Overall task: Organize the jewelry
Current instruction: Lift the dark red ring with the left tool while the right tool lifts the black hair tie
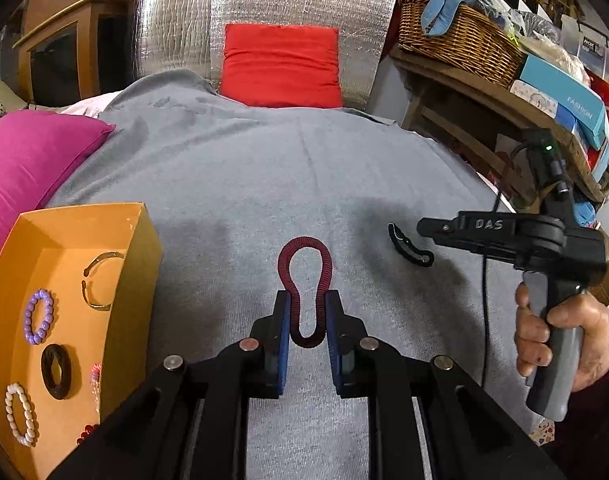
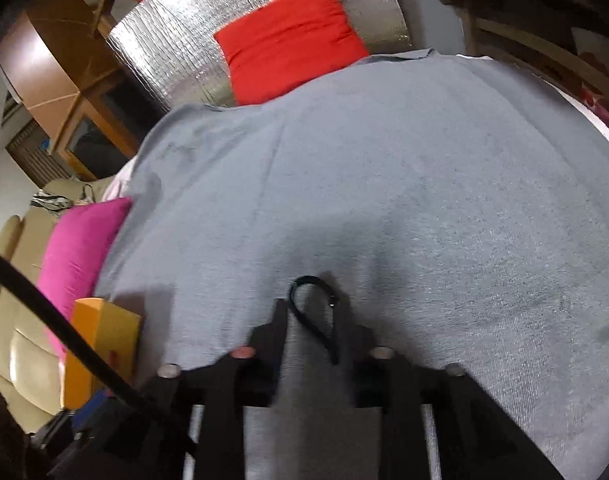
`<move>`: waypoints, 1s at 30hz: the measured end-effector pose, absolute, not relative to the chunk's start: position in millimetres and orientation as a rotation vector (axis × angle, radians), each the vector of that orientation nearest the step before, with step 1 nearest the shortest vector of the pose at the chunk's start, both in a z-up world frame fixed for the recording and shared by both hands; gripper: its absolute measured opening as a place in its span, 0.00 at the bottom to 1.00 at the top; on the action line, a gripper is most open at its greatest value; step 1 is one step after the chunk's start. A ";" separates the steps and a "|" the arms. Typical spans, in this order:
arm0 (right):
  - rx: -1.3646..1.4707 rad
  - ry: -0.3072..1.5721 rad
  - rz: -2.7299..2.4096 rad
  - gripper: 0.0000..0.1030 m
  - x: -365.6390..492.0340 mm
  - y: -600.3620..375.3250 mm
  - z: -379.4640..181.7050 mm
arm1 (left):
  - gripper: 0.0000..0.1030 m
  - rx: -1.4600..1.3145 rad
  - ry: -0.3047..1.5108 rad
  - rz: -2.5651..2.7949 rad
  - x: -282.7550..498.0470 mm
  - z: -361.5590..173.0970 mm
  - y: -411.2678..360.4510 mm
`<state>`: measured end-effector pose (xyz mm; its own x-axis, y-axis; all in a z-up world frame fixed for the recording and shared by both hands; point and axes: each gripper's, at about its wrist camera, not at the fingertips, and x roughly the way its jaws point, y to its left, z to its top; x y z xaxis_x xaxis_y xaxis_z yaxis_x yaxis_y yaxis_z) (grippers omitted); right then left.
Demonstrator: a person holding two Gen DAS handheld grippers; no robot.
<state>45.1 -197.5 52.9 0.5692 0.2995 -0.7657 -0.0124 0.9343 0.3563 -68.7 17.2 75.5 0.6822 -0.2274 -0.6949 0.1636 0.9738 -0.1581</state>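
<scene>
My left gripper [image 1: 307, 300] is shut on a dark red coiled bracelet [image 1: 304, 248]; its loop is pinched narrow between the blue pads and bulges out beyond the fingertips, above the grey cloth [image 1: 264, 168]. A black curved clip [image 1: 410, 247] lies on the cloth just off the tip of my right gripper [image 1: 423, 226], which a hand [image 1: 560, 336] holds at the right. In the right wrist view the black clip [image 2: 308, 320] sits slantwise between the fingers of the right gripper [image 2: 316, 314], which stands open with cloth showing in the gap.
An orange cardboard box [image 1: 144, 232] stands at the left with a gold bangle [image 1: 100, 280], a purple bead bracelet [image 1: 38, 316], a dark ring [image 1: 56, 370] and a white bead bracelet [image 1: 20, 414]. A pink cushion [image 1: 32, 160] and a red cushion [image 1: 280, 64] border the cloth. A cluttered wooden shelf [image 1: 484, 92] is at the right.
</scene>
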 end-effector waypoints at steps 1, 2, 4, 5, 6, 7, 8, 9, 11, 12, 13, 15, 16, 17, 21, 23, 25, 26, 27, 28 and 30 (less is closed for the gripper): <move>0.324 0.964 0.182 0.29 47.7 -197.1 48.8 | 0.17 -0.086 0.789 -0.222 -68.9 76.0 17.0; 0.321 0.973 0.177 0.29 50.7 -196.3 44.2 | 0.17 -0.087 0.787 -0.224 -69.2 76.3 16.6; 0.305 0.988 0.169 0.29 55.3 -193.2 36.6 | 0.17 -0.086 0.787 -0.225 -69.2 76.6 15.9; 0.281 1.004 0.170 0.29 58.6 -188.3 31.3 | 0.17 -0.085 0.787 -0.226 -68.8 76.5 16.6; 0.260 1.016 0.171 0.30 60.6 -184.8 27.5 | 0.17 -0.084 0.787 -0.227 -68.5 76.5 17.0; 0.224 1.022 0.166 0.31 61.7 -180.0 23.6 | 0.17 -0.084 0.787 -0.227 -68.1 76.2 17.2; 0.156 0.998 0.157 0.29 60.8 -172.5 23.7 | 0.17 -0.083 0.788 -0.227 -68.0 76.1 17.5; 0.126 0.993 0.154 0.19 61.1 -168.9 24.5 | 0.17 -0.083 0.788 -0.225 -68.2 76.2 18.4; 0.134 0.995 0.169 0.08 60.6 -166.8 26.3 | 0.17 -0.087 0.784 -0.219 -69.0 77.0 19.9; 0.149 0.993 0.169 0.06 59.9 -167.8 27.5 | 0.17 -0.089 0.780 -0.216 -70.0 77.7 19.7; 0.163 0.984 0.173 0.05 58.7 -169.2 30.4 | 0.17 -0.094 0.774 -0.214 -71.3 79.0 21.0; 0.185 0.969 0.198 0.05 55.4 -169.9 36.8 | 0.17 -0.100 0.765 -0.211 -74.2 81.3 22.0; 0.201 0.959 0.214 0.05 53.0 -170.0 41.0 | 0.17 -0.102 0.759 -0.209 -76.4 82.9 22.3; 0.217 0.949 0.233 0.05 50.3 -170.1 45.1 | 0.17 -0.104 0.754 -0.207 -77.9 84.1 22.8; 0.246 0.912 0.280 0.06 40.1 -168.3 59.5 | 0.17 -0.110 0.736 -0.199 -84.1 88.9 24.6; 0.287 0.903 0.317 0.06 36.7 -168.2 64.1 | 0.17 -0.113 0.727 -0.196 -86.7 91.6 26.6; 0.300 0.894 0.331 0.06 34.3 -163.9 67.9 | 0.17 -0.117 0.719 -0.194 -90.0 95.2 28.9; 0.300 0.885 0.340 0.06 31.9 -161.4 70.9 | 0.17 -0.123 0.710 -0.195 -93.9 97.7 30.3; 0.302 0.878 0.348 0.06 30.9 -159.1 73.8 | 0.17 -0.128 0.701 -0.197 -96.5 100.8 32.1; 0.306 0.871 0.357 0.06 29.0 -157.6 76.3 | 0.17 -0.134 0.687 -0.197 -101.2 105.2 34.8; 0.315 0.851 0.392 0.06 24.7 -149.5 82.9 | 0.17 -0.146 0.665 -0.195 -107.5 112.2 39.4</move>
<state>24.7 -149.5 82.9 0.5955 0.4543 -0.6626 -0.2073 0.8837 0.4196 -107.5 39.4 112.2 0.7696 -0.2253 -0.5975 0.1324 0.9717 -0.1959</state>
